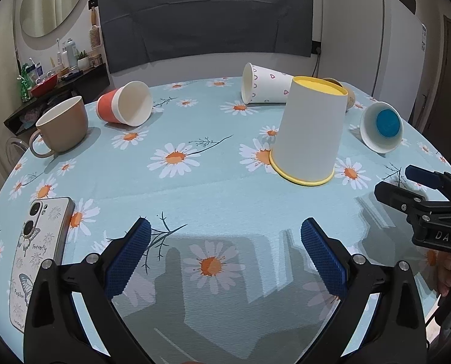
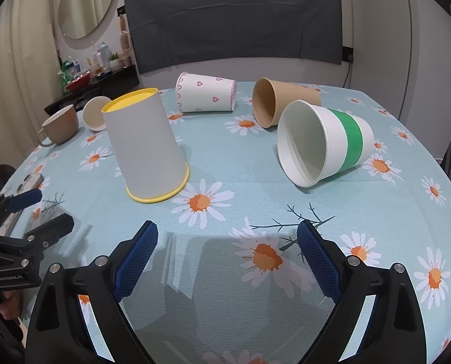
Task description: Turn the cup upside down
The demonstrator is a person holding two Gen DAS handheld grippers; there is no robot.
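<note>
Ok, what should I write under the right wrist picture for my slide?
Open right hand-held gripper faces an upside-down yellow cup among tipped cups on a daisy tablecloth.

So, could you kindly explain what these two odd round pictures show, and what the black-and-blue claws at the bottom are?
The claws are two hand-held grippers; a person holds one in each hand, and no robot arm is involved. Each has a wide-angle camera looking along its fingers, hence the round, bent pictures. One picture comes from the left gripper, the other from the right gripper; each gripper also shows at the edge of the other's view. Both are open and hold nothing.

On the daisy tablecloth a white cup with yellow rim stands upside down. Lying on their sides are an orange-banded cup, a heart-patterned cup, a brown paper cup and a green-banded cup. A tan mug stands upright, and a phone lies face down.
</note>
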